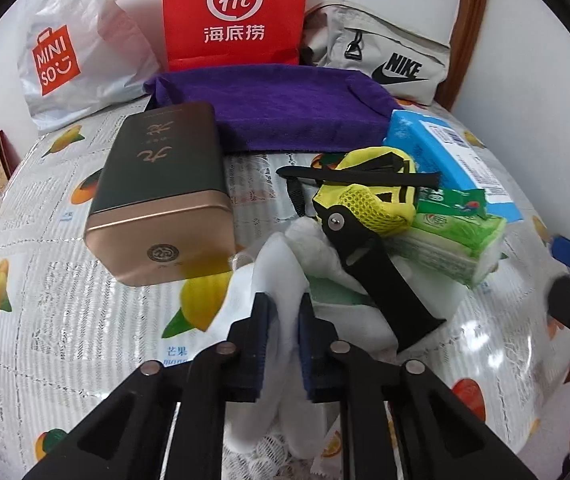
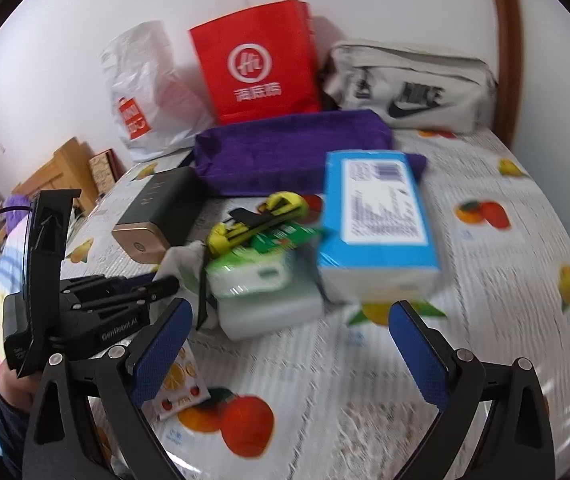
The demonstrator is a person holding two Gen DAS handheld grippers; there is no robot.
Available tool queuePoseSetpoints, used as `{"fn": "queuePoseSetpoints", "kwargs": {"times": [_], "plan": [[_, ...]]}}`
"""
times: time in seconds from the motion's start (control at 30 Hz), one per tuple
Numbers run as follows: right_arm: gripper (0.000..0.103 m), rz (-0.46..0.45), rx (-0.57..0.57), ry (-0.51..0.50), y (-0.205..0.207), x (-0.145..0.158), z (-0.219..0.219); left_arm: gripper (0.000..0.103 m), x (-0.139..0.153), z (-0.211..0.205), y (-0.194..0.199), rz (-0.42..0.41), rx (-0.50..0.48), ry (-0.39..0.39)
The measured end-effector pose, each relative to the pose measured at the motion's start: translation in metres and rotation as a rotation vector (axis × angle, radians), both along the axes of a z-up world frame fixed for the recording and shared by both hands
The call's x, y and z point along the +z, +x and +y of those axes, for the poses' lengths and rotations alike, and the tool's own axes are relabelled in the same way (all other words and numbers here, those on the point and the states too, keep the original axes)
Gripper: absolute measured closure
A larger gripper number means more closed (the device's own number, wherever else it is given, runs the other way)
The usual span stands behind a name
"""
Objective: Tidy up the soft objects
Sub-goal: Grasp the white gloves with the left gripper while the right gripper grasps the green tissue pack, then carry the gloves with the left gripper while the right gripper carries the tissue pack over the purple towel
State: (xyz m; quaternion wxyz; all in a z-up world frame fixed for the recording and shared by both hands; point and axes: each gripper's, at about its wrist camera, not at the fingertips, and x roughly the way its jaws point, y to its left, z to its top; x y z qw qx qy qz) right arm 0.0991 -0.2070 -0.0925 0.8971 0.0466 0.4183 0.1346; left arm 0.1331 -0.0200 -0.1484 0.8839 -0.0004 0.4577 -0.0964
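My left fingers (image 1: pixel 283 344) pinch the white cloth (image 1: pixel 281 264); its far end lies ahead of them under the black strap (image 1: pixel 381 276) of the yellow mesh (image 1: pixel 365 200). Pulling may drag that pile. My right fingers (image 2: pixel 289 350) hang wide, empty, short of the tissue pack (image 2: pixel 261 292).

It looked a home: a fruit-printed tablecloth (image 1: pixel 65 280), shopping bags (image 1: pixel 237 12) against the wall, wooden furniture (image 2: pixel 65 172).
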Motion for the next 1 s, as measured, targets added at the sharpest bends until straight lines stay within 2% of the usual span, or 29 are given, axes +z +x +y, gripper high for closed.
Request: {"fn": "queuePoseSetpoints", "kwargs": {"times": [0.13, 0.27, 0.33, 0.4, 0.43, 0.47, 0.63, 0.83, 1.0], "plan": [[0.005, 0.009, 0.030, -0.010, 0.014, -0.004, 0.015, 0.091, 0.005, 0.015, -0.007, -0.004, 0.026, -0.029], [0.011, 0.036, 0.039, -0.014, 0.025, -0.012, 0.027, 0.091, 0.003, 0.029, -0.010, 0.008, 0.054, -0.061], [0.018, 0.045, 0.050, -0.028, 0.030, -0.018, 0.035, 0.091, 0.001, 0.034, -0.010, 0.012, 0.060, -0.070], [0.037, 0.059, 0.062, -0.045, 0.034, -0.024, 0.040, 0.091, 0.000, 0.039, -0.012, 0.015, 0.065, -0.088], [0.041, 0.067, 0.061, -0.057, 0.036, -0.028, 0.041, 0.091, -0.001, 0.041, -0.011, 0.017, 0.066, -0.092], [0.050, 0.077, 0.057, -0.067, 0.037, -0.030, 0.042, 0.091, -0.001, 0.043, -0.011, 0.017, 0.068, -0.096], [0.050, 0.059, 0.054, -0.023, 0.022, -0.022, 0.029, 0.091, -0.003, 0.055, -0.014, 0.015, 0.089, -0.111], [0.050, 0.058, 0.064, 0.009, -0.017, -0.015, 0.006, 0.091, -0.003, 0.062, -0.019, 0.007, 0.116, -0.123], [0.050, 0.021, 0.001, 0.006, -0.043, -0.010, -0.025, 0.092, 0.001, 0.064, -0.026, -0.010, 0.136, -0.117]]}}
